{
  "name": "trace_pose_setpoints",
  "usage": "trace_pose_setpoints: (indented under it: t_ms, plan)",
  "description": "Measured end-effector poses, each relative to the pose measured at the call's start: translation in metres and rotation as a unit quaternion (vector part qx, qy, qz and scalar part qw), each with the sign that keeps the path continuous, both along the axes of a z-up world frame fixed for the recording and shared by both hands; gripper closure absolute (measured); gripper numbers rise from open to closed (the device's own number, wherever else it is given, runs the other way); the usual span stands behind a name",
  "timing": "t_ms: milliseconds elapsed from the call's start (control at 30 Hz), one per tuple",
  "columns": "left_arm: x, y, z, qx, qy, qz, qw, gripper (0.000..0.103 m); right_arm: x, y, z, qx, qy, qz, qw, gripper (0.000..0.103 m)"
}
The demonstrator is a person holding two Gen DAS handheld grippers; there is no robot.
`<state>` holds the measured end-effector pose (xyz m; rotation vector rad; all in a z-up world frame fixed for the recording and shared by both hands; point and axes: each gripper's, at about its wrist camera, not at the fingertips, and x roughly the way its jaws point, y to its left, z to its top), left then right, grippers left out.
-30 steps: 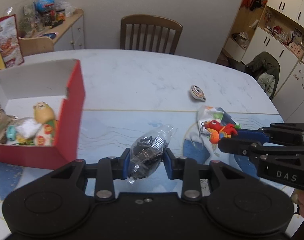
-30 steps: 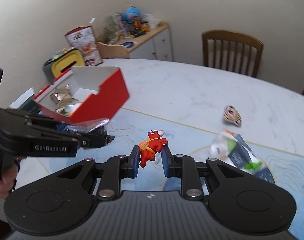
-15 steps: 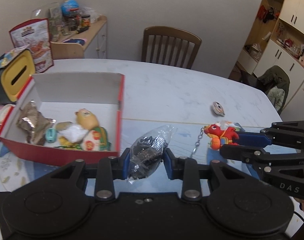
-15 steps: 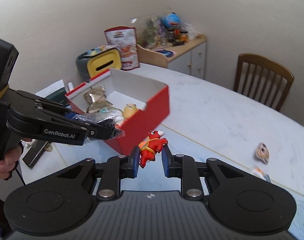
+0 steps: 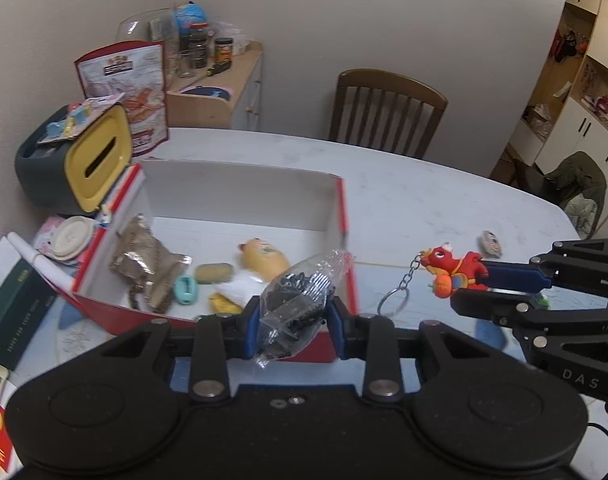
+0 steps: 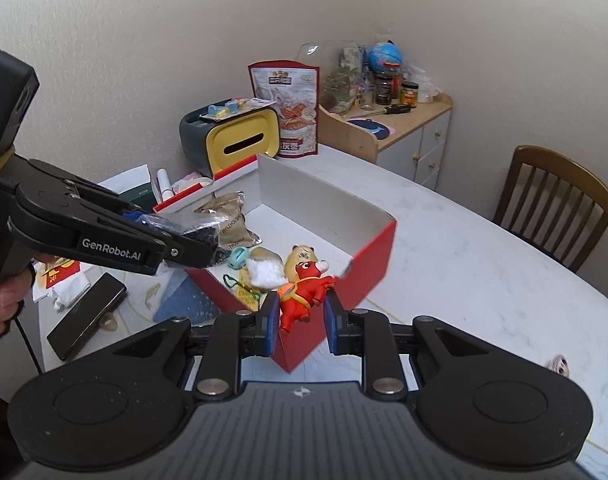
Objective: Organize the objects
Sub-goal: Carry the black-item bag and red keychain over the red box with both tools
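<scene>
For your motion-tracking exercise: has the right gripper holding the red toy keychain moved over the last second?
Yes. The right gripper with the red toy keychain has travelled left toward the red cardboard box, which earlier lay far to its left.

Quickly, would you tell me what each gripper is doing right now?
Left gripper: closed on the clear bag of dark pieces.
Right gripper: closed on the red toy keychain.

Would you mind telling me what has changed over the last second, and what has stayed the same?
Both claws have carried their loads toward the red box. The left claw now holds the clear bag of dark pieces over the box's near wall, and the right claw brings the red toy keychain up to the box's near corner. Nothing was let go: both grips are unchanged, and the box contents lie as before.
</scene>
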<state>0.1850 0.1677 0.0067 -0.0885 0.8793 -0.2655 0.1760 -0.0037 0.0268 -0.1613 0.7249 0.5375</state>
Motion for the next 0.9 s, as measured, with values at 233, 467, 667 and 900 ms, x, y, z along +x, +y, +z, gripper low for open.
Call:
trace_pose_setpoints:
  t_ms: [233,467,667,900]
  plan:
    - [0.025,0.035,-0.006,0.011,-0.001,0.025,0.9996,0.071,0.028,0.033,-0.013,-0.021,0.003,0.003,1.000,0.081]
    - [0.056,0.060,-0.017,0.037,0.005,0.037,0.9986,0.071,0.054,0.062,-0.033,-0.039,0.016,0.005,0.999,0.081]
    - [0.086,0.072,-0.033,0.042,0.021,0.035,0.9983,0.071,0.081,0.082,-0.042,-0.064,0.015,-0.004,0.998,0.081]
    - [0.120,0.069,-0.055,0.050,0.041,0.023,0.9977,0.071,0.117,0.096,-0.059,-0.092,0.025,-0.027,0.995,0.081]
